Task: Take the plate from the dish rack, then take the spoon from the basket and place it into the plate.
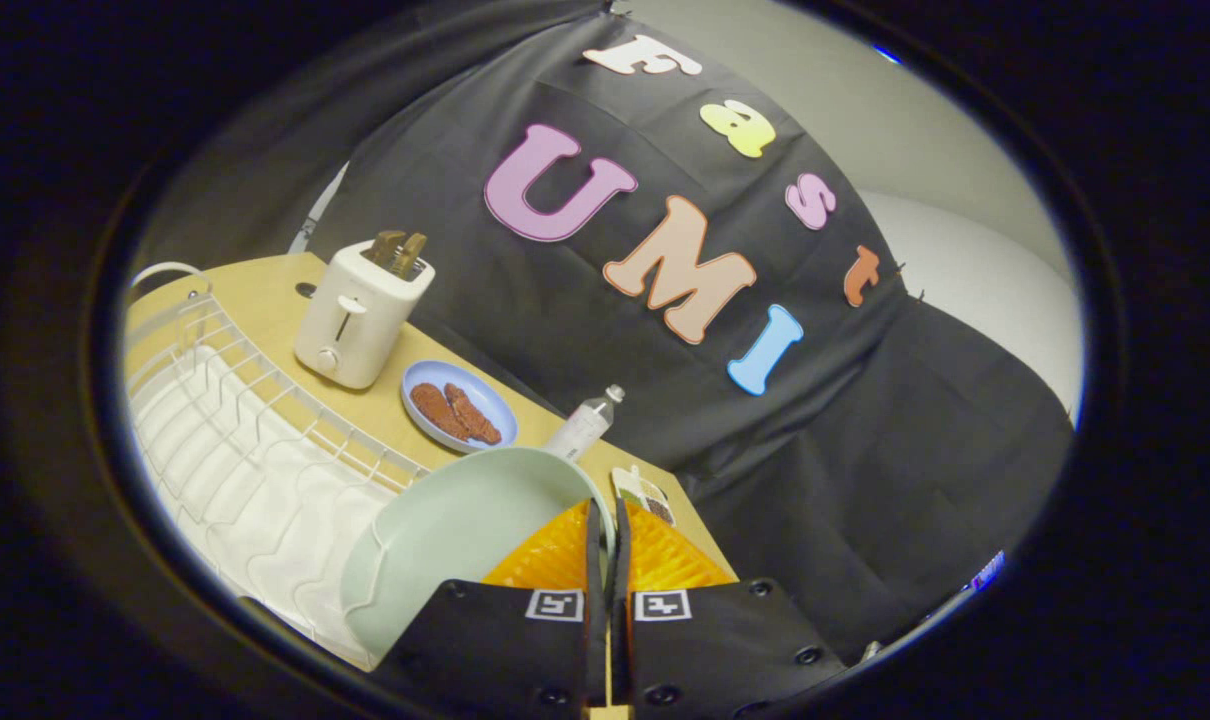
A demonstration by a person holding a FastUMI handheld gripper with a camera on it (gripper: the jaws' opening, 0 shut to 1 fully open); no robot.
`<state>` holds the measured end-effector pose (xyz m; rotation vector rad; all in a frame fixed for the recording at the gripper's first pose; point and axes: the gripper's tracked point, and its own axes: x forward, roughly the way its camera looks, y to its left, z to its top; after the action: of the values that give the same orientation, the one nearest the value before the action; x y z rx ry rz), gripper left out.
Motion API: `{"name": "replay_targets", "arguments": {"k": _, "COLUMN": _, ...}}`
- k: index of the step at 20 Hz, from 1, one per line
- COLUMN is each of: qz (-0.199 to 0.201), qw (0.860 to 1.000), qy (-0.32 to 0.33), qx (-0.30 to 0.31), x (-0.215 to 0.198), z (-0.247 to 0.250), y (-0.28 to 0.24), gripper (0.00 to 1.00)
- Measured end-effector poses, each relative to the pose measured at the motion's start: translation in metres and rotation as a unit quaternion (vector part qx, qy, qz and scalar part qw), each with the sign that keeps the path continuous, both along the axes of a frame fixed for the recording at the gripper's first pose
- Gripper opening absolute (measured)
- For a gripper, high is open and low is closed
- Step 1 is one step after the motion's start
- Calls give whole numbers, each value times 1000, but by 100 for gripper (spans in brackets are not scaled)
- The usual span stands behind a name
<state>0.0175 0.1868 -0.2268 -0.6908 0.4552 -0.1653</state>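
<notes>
the gripper (603, 530) has its two fingers pressed together on the rim of the plate (445, 540), a pale green one, pinching its right edge between them. the plate stands tilted on edge, its hollow face turned toward the camera, and it sits just over the near right end of the dish rack (245, 440); whether it touches the wires cannot be told. the rack is white wire with a white tray beneath it and runs along the left side of the table (265, 290), which is light wood. farther off stands a cream toaster (360, 315) with two brown slices poking up from its slots. to the right of the toaster, and nearer, lies a small blue dish (460, 405) holding two reddish brown pieces of food. right of that dish a clear bottle (585, 422) with a pale cap stands close to the black cloth wall, just beyond the top of the plate. a small flat packet (643, 493) lies on the table just ahead of the fingertips, to their right.
</notes>
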Motion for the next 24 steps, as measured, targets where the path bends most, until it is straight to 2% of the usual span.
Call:
{"name": "replay_targets", "arguments": {"k": 21, "qz": 31, "qw": 1000, "qy": 3, "qx": 7, "x": 23, "z": 21, "y": 17, "gripper": 5}}
{"name": "replay_targets", "arguments": {"k": 24, "qz": 35, "qw": 999, "qy": -25, "qx": -13, "x": 31, "z": 43, "y": 15, "gripper": 5}}
